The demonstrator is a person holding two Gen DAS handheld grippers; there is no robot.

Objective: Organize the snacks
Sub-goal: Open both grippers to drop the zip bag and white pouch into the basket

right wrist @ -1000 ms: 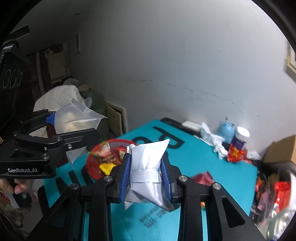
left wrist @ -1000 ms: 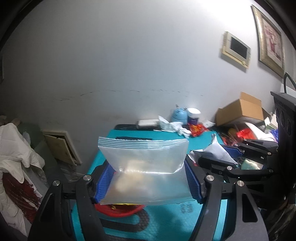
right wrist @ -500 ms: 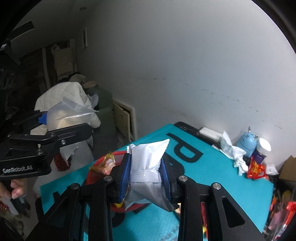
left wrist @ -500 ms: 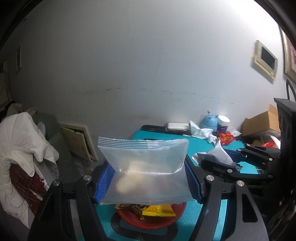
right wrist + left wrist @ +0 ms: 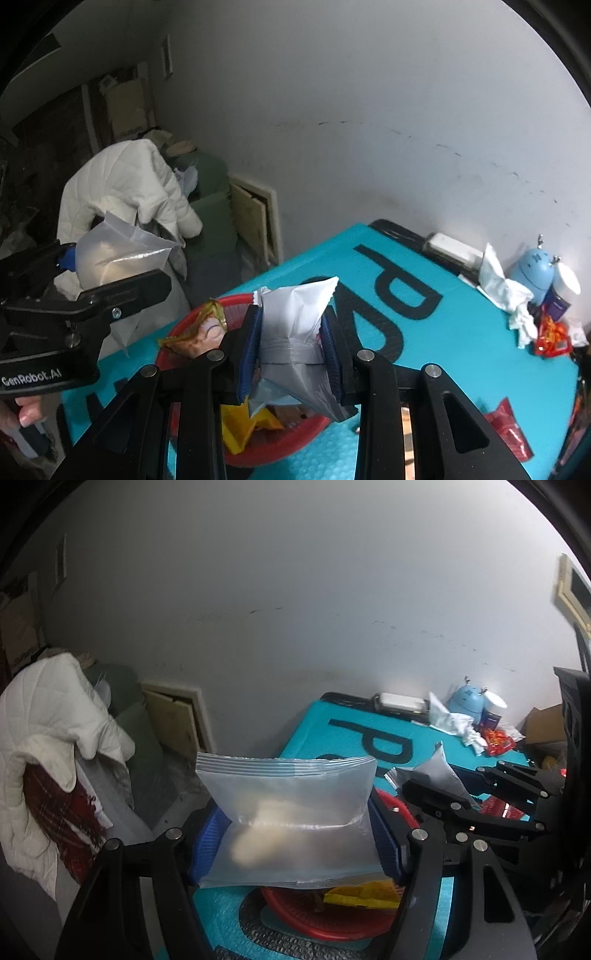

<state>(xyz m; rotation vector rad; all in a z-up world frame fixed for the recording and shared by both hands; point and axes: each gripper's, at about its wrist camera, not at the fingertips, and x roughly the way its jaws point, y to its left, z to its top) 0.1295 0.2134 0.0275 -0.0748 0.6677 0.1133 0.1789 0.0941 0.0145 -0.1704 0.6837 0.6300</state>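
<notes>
My left gripper (image 5: pixel 291 838) is shut on a clear zip bag (image 5: pixel 291 812) with pale food inside, held above the red basket (image 5: pixel 325 923). My right gripper (image 5: pixel 291 350) is shut on a silver-white snack packet (image 5: pixel 295 317), also held over the red basket (image 5: pixel 177 332). The basket holds several yellow and orange snack packs (image 5: pixel 195 332). In the right wrist view the left gripper (image 5: pixel 74 295) with its zip bag (image 5: pixel 110 254) is at the left. In the left wrist view the right gripper (image 5: pixel 480 797) is at the right.
The basket stands near the front left corner of a teal mat (image 5: pixel 424 350) on the table. A blue gadget (image 5: pixel 535 273), a white jar, crumpled tissue (image 5: pixel 506 291) and red snack packets (image 5: pixel 554 336) lie at the back right. A white jacket (image 5: pixel 122 184) hangs left of the table.
Both grippers have moved left and forward with their bags, so the red basket now sits right below them. Neither grip has changed.
</notes>
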